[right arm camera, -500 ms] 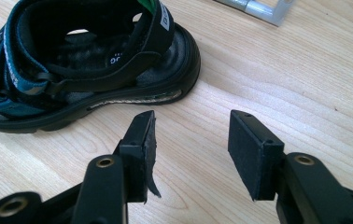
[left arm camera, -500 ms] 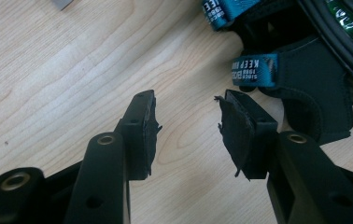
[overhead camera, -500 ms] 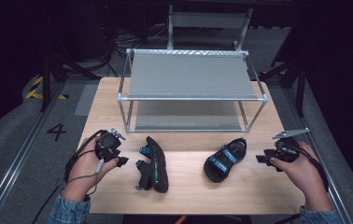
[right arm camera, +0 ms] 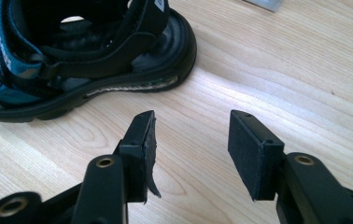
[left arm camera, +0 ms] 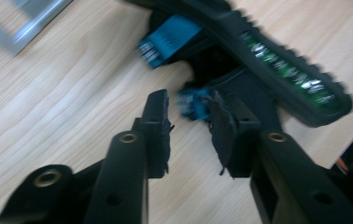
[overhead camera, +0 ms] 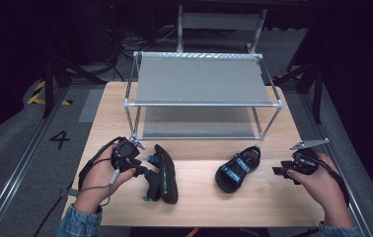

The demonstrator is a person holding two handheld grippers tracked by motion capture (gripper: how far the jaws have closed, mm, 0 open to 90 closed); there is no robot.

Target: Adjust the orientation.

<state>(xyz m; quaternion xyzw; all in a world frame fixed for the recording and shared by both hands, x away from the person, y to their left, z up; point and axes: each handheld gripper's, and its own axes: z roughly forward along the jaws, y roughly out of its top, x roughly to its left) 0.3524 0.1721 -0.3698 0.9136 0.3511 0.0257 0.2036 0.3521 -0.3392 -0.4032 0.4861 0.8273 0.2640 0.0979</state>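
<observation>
- Little has been shifted since the earlier frame; the left claw point(left arm camera: 188, 109) has been edged against the tipped sandal point(overhead camera: 164, 174) at lower centre, jaws apart around its blue strap point(left arm camera: 194, 103).
- An upright sandal point(overhead camera: 237, 169) is seen right of centre on the desk point(overhead camera: 273, 197); the right claw point(right arm camera: 191, 135) is held apart nearby.

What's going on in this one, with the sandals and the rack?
A person works at a wooden table with a gripper in each hand. The left gripper has its jaws around a blue strap of the sandal lying on its side; whether the pads press on it is unclear. The right gripper is open, short of the upright sandal. Both shelves of the metal rack behind are bare.
</observation>
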